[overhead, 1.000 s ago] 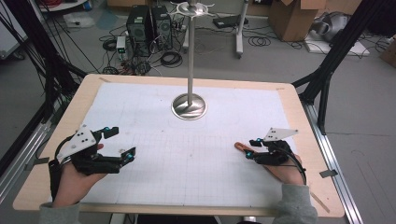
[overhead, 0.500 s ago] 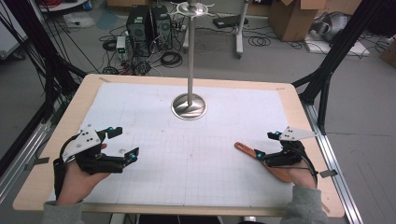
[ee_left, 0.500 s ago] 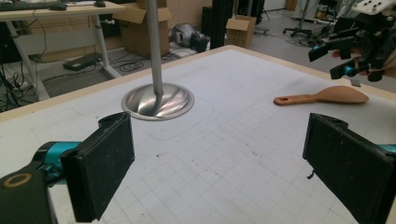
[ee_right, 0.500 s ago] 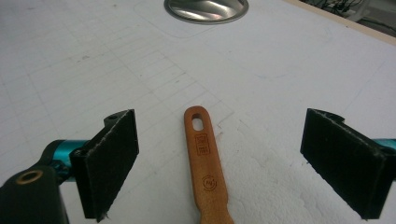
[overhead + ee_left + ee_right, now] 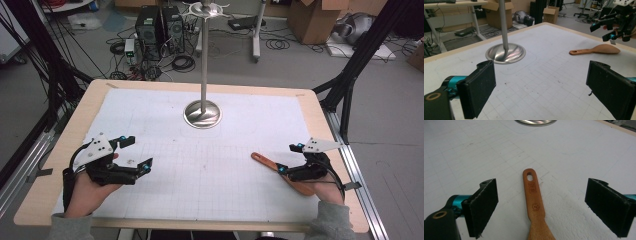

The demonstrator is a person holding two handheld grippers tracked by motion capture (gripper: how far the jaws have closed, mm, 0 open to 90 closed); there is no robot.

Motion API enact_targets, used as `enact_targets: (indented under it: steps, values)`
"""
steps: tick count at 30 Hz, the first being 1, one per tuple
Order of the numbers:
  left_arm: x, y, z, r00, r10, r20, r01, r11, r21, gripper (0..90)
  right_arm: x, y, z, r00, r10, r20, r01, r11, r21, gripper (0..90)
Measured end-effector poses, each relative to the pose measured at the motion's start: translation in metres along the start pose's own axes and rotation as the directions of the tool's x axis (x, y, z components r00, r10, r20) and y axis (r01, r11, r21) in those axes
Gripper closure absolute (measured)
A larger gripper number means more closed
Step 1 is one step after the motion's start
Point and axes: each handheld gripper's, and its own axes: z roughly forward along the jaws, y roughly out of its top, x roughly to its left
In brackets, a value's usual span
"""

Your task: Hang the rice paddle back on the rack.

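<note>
Right gripper (image 5: 289,158) hovers with its black jaws spread wide, having just been opening; the flat wooden spatula with a holed handle (image 5: 280,171) lies between them on the white gridded paper mat (image 5: 215,160), touched by neither pad. A second ago this gripper sat closer to the polished steel stand with a round base (image 5: 202,114), pinching the spatula's handle; now it has drawn back from the stand toward the person's edge of the table, and the spatula rests flat, handle pointing toward the stand and blade toward the person.

Left gripper (image 5: 136,152), well to the left of the stand, has stayed put, jaws likewise spread with nothing between them.

From above, the spatula's blade is partly covered by the right hand; the left gripper view shows the whole spatula (image 5: 596,49), lying to the right of the stand's base (image 5: 505,53), with the right gripper (image 5: 602,31) just above it. Along the right gripper's own jaws, the handle (image 5: 533,192) shows a hanging hole and burnt-in marks.
</note>
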Motion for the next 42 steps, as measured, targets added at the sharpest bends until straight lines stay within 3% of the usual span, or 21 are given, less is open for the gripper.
enact_targets:
  steps: [4,5,11,17,20,39,42]
  values:
    - [0.003,0.000,-0.001,1.0000,0.002,-0.009,-0.002,1.0000,0.000,9.2,-0.003,-0.001,0.001,1.0000,-0.001,-0.009,0.001,1.000,0.017,10.3]
    - [0.005,0.000,-0.003,0.9999,-0.004,-0.013,0.004,1.0000,-0.005,9.2,-0.004,-0.003,0.002,0.9999,-0.011,-0.004,0.011,0.998,0.056,10.3]
    - [0.007,0.000,-0.004,0.9999,-0.006,-0.015,0.006,0.9999,-0.012,9.2,-0.005,-0.005,0.004,0.9996,-0.027,-0.010,0.028,0.992,0.120,10.3]
    - [0.006,0.000,-0.003,0.9999,-0.008,-0.013,0.008,1.0000,-0.004,9.2,-0.004,-0.005,0.008,0.9994,-0.028,-0.022,0.031,0.990,0.135,10.4]
    - [0.008,-0.001,-0.007,0.9996,-0.013,-0.025,0.013,0.9999,-0.007,9.2,-0.004,-0.004,0.012,0.9981,-0.049,-0.038,0.054,0.988,0.143,12.2]
    - [0.010,-0.003,-0.013,0.9991,-0.016,-0.039,0.016,0.9999,-0.006,9.2,-0.007,-0.006,0.040,0.9911,-0.092,-0.096,0.114,0.959,0.259,18.6]
    - [0.010,-0.004,-0.014,0.9990,-0.020,-0.041,0.019,0.9998,-0.006,9.2,-0.007,-0.004,0.041,0.9908,-0.092,-0.099,0.115,0.959,0.261,19.9]
